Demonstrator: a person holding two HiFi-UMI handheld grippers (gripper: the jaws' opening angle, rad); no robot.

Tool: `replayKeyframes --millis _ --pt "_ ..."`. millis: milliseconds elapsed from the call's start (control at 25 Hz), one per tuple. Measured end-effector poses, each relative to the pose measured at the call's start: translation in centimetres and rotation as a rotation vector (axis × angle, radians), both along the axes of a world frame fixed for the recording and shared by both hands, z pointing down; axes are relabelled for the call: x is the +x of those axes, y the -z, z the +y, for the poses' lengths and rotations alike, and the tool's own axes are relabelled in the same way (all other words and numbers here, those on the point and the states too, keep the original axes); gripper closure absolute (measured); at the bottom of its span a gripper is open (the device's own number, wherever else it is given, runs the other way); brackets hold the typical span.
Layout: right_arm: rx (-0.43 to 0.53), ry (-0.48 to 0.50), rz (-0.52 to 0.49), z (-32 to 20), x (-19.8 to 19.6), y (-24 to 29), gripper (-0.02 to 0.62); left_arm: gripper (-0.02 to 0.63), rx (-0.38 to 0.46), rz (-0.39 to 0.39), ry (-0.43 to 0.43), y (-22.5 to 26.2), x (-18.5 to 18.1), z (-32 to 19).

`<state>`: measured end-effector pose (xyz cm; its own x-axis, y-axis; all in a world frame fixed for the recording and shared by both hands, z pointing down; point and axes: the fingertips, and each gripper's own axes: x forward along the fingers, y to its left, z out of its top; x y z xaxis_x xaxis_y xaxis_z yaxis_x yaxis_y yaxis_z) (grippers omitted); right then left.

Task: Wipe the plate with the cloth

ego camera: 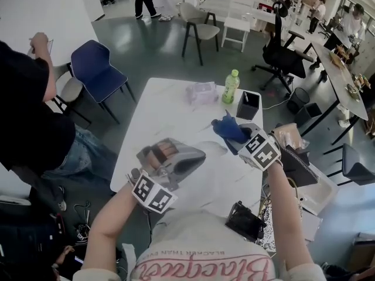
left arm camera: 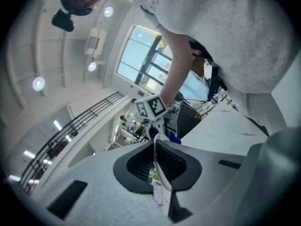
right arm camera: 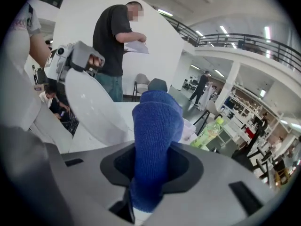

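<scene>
**Plate and cloth, both lifted for wiping**

1. Left gripper [ego camera: 193, 156], near left. Its jaws are clamped on the thin rim of the plate [right arm camera: 94, 107]. The left gripper view shows the white edge pinched between the pads [left arm camera: 175, 166]. The grip at the rim looks chosen to leave the plate's face bare for the cloth.
2. Plate, centre, held up off the white table [ego camera: 170, 104]. It is tilted so that its face turns toward the right gripper, which appears meant to give the cloth a flat surface to meet.
3. Cloth [ego camera: 229, 129], blue, right of centre. It is folded into a thick wad that stands out past the jaws, so the fabric rather than the gripper should touch the plate. It lies near the plate, and contact cannot be confirmed.
4. Right gripper [ego camera: 239, 138], near right, closed tight on the cloth.
5. Far side of the table holds a green bottle [ego camera: 231, 86] and a black cup [ego camera: 247, 105], well apart from the work.
</scene>
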<state>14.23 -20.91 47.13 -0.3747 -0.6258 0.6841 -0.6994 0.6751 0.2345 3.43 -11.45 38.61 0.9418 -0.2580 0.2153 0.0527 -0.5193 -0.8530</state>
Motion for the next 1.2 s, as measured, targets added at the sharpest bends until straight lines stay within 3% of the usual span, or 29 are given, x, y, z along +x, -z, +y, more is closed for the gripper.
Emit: replayKeyframes --millis 280,520,760,1040,1200 --pt "0.138 -0.111 -0.193 2.0 0.7 5.5 0.479 0.592 -0.415 0.216 0.163 0.7 -1.0 -3.7" --pt "0.232 -0.150 -0.300 3.7 -0.3 8.4 0.479 0.592 -0.672 0.388 0.303 -0.1 -1.9 -6.9" --pt "0.257 -0.191 -0.389 4.8 -1.3 9.8 0.479 0.592 -0.837 0.548 0.419 0.5 -3.2 -9.6" --pt "0.301 -0.298 -0.480 5.5 -1.8 10.9 0.479 0.592 -0.992 0.697 0.490 1.8 -4.5 -11.1" --pt "0.312 -0.364 -0.531 5.7 -1.3 10.8 0.479 0.592 -1.016 0.757 0.516 2.7 -4.8 -11.5"
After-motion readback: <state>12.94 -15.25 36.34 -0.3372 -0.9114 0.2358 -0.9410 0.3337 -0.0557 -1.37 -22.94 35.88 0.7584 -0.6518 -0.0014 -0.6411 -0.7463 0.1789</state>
